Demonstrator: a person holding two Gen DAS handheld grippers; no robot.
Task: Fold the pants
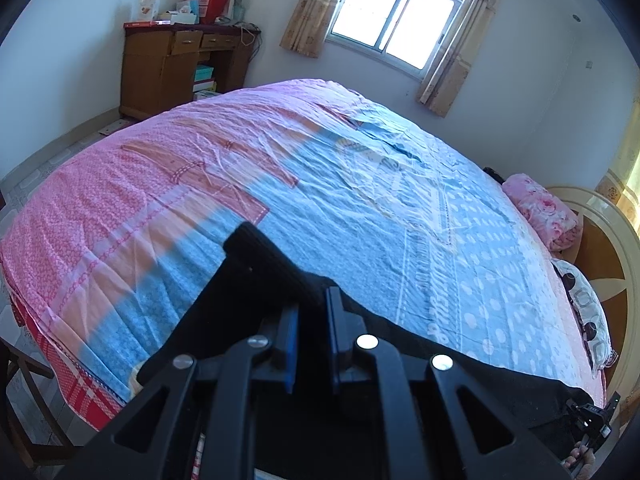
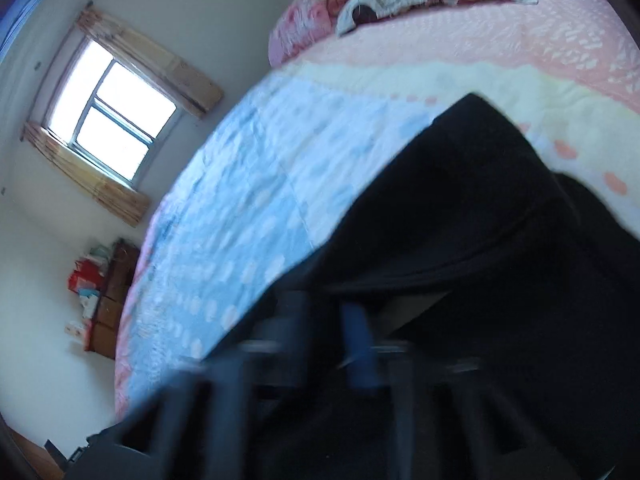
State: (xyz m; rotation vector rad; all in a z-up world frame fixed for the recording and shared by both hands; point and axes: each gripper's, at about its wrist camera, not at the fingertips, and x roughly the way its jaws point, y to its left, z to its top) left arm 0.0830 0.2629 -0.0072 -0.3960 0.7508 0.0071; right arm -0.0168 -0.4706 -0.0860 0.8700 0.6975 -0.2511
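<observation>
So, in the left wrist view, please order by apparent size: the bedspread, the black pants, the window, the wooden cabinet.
1. bedspread
2. black pants, enlarged by nearness to the camera
3. window and wooden cabinet: they look alike, so I leave them unranked

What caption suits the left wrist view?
Left gripper pinches black pants over a pink-and-blue bedspread.

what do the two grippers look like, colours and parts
The left gripper is black, with angled linkage bars pinned by round silver rivets and flat fingers faced with blue pads. The right gripper looks the same, black with a blue pad, but its own view is blurred. No sleeve shows.
</observation>
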